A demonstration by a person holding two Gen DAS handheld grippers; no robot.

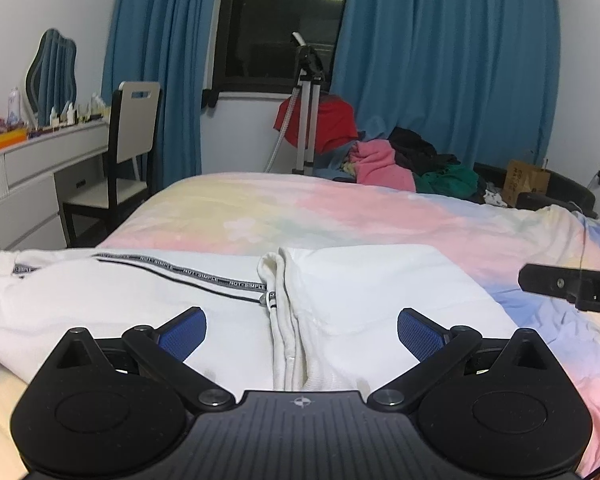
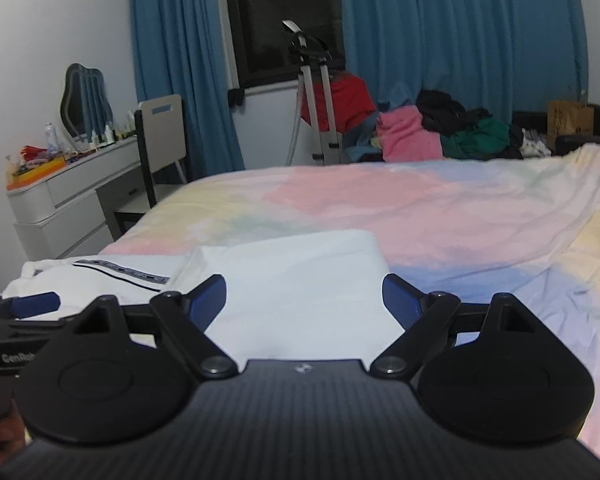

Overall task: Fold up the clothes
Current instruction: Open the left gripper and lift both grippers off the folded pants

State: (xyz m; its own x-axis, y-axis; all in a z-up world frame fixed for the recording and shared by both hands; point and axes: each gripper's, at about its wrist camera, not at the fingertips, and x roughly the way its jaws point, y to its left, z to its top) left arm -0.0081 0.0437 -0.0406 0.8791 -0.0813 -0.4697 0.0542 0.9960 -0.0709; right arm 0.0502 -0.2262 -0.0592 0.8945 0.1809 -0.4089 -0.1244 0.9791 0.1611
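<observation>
While hovering over white hoodie [image 1: 204,292] on bed [image 1: 339,216]: left gripper [image 1: 301,334], right gripper [image 2: 303,300] both spread wide, grasping nothing.

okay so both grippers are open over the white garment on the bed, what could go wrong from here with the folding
1. The white garment lies close to the bed's near left edge; a pull toward you could drag it off the bedspread.
2. Its right part is already folded over; a careless grab by the right gripper might undo it.
3. The left gripper sits over the bunched ribbed hem, so it may pinch uneven layers.
</observation>
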